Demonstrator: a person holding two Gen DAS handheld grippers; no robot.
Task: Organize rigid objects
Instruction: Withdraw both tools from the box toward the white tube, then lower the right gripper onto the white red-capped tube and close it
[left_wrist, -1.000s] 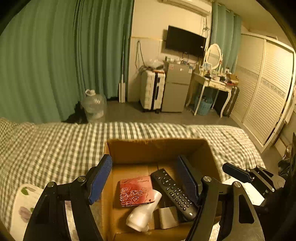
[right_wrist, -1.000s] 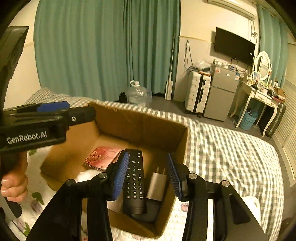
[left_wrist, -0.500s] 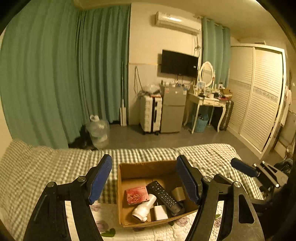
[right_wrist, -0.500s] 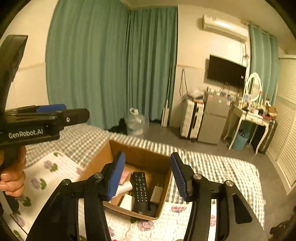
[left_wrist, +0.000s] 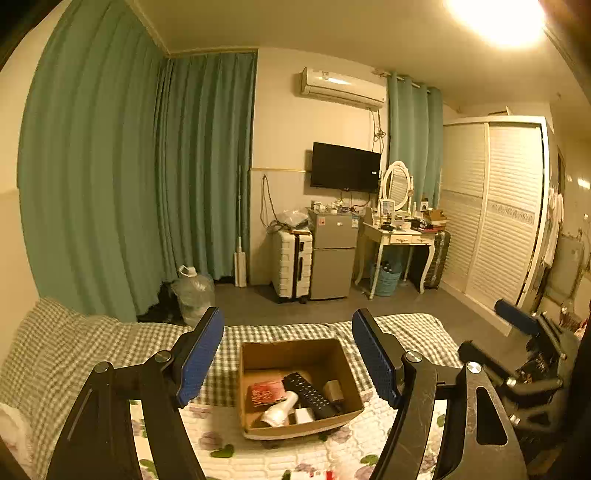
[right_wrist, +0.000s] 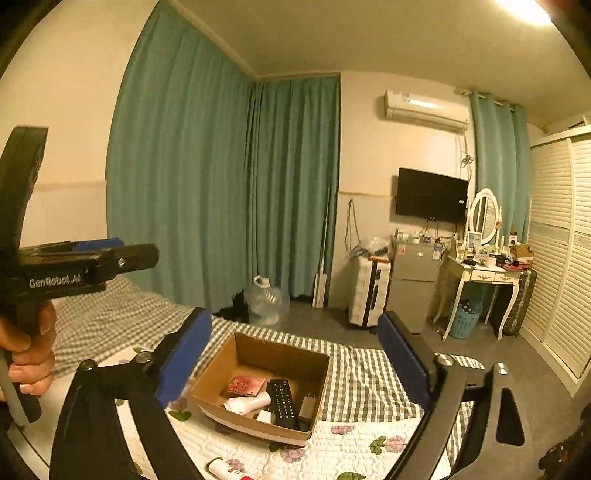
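Up close, the left gripper (left_wrist: 288, 354) and right gripper (right_wrist: 295, 354) both hang spread wide, nothing between the pads. Just below, a white tube (right_wrist: 223, 468) lies loose on the quilt (right_wrist: 343, 454). Beyond it sits the cardboard box (right_wrist: 221, 369), remote (right_wrist: 282, 402) inside. Looks like a pause between pickups; next, one gripper dips for that tube.

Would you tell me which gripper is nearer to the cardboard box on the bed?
Right, but only marginally. The right gripper hangs raised behind the cardboard box, which sits slightly to its left. The left gripper is similarly raised, with the box centred between its open jaws.
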